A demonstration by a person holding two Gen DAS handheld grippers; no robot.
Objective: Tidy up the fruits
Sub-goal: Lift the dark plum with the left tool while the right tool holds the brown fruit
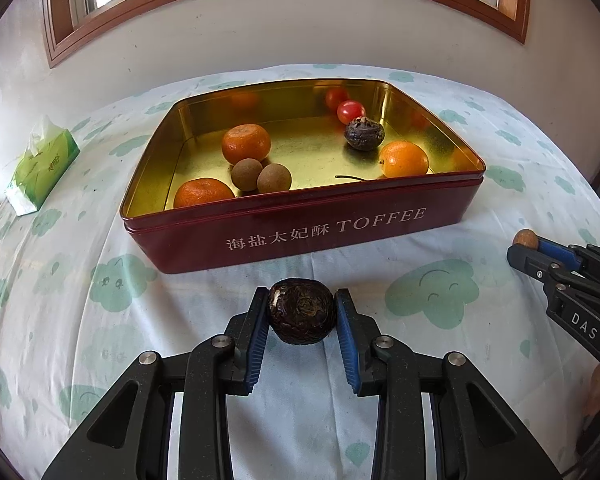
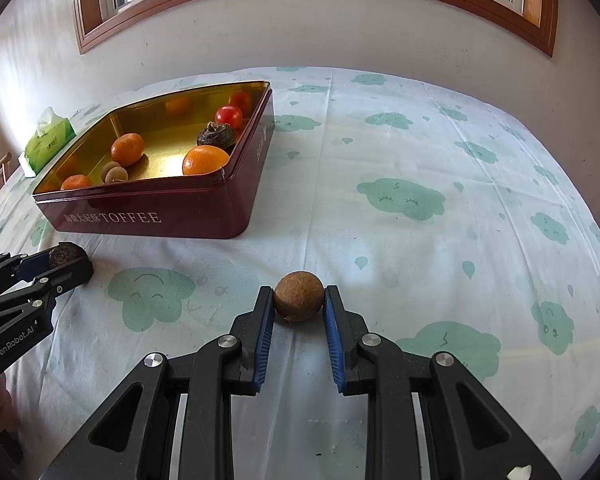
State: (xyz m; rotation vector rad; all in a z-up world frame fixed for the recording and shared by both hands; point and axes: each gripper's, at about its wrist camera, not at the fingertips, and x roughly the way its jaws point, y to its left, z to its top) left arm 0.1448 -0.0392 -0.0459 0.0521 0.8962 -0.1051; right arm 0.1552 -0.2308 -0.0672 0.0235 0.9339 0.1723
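Fruits both gripped just short of the red toffee tin (image 1: 300, 236): left gripper (image 1: 302, 312) fingers pinch a dark wrinkled fruit (image 1: 302, 311) facing the tin's near wall, right gripper (image 2: 299, 302) fingers pinch a brown longan (image 2: 299, 297) off the tin's right corner, so left looks nearer.

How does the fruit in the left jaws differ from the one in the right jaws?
The dark fruit in the left gripper is blackish brown, wrinkled and glossy; the tan fruit in the right gripper is light brown, matte and smoother. The dark fruit looks somewhat larger and holds its jaws wider apart than the tan fruit does. Both are roundish, clamped between blue pads, outside the tin.
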